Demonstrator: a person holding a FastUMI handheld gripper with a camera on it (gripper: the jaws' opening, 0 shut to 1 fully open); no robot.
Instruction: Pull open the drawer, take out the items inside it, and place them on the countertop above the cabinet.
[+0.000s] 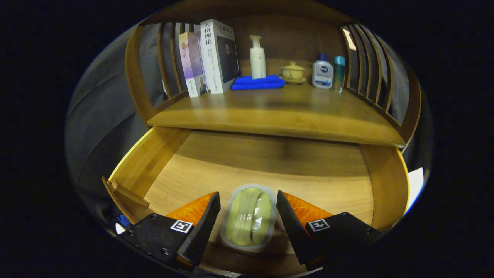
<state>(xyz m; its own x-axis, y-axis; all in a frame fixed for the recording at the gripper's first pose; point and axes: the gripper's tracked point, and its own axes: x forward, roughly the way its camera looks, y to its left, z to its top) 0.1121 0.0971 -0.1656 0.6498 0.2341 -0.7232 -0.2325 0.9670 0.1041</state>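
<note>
A hand-held two-finger gripper (249, 216) with black fingers and orange side panels hangs over the pulled-out wooden drawer (270, 166) of a small cabinet, its jaws spread wide. Between the two fingers lies a pale green, rounded item sealed in a clear plastic wrapper (250, 218), flat on the drawer's floor near its front. A gap shows on either side of the packet, so neither finger (200, 227) touches it; the claw grips nothing. The rest of the drawer's light wood floor runs back beyond the packet into shadow under the cabinet.

Above the drawer sits the warm brown wooden countertop (278, 112), fenced at both sides by curved slatted rails. Along its back stand two upright books (210, 58), a lilac-covered one and a white-and-dark one side by side, leaning close to the slats. Next to them a folded bright blue cloth (257, 82) lies flat, with a tall white pump bottle (257, 58) standing just behind it. Further along are a small cream lidded ceramic cup on a saucer (293, 72), a squat white bottle with a dark blue cap (322, 73), and a slim teal tube-shaped container (339, 71) just beside that. The front part of the countertop is bare wood.
</note>
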